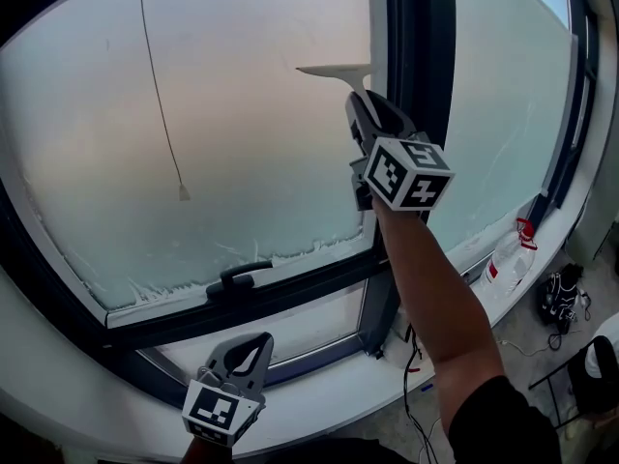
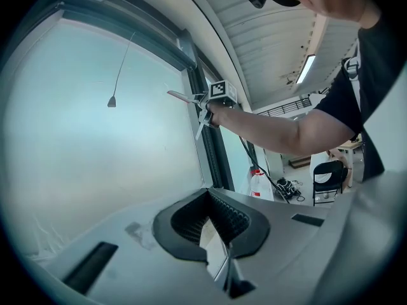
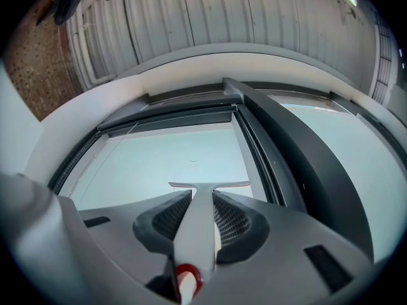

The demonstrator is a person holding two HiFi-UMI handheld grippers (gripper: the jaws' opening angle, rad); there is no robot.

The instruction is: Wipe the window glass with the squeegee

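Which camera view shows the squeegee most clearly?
The right gripper view: the squeegee is large and central, its handle clamped between the jaws. The head view shows mostly its blade above the right gripper; the left gripper view shows it small and far.

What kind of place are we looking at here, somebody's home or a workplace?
Likely a workplace, perhaps an office or workshop, though I can't be sure. A large frosted window in dark frames, a ribbed ceiling with a strip light, and a black chair suggest it.
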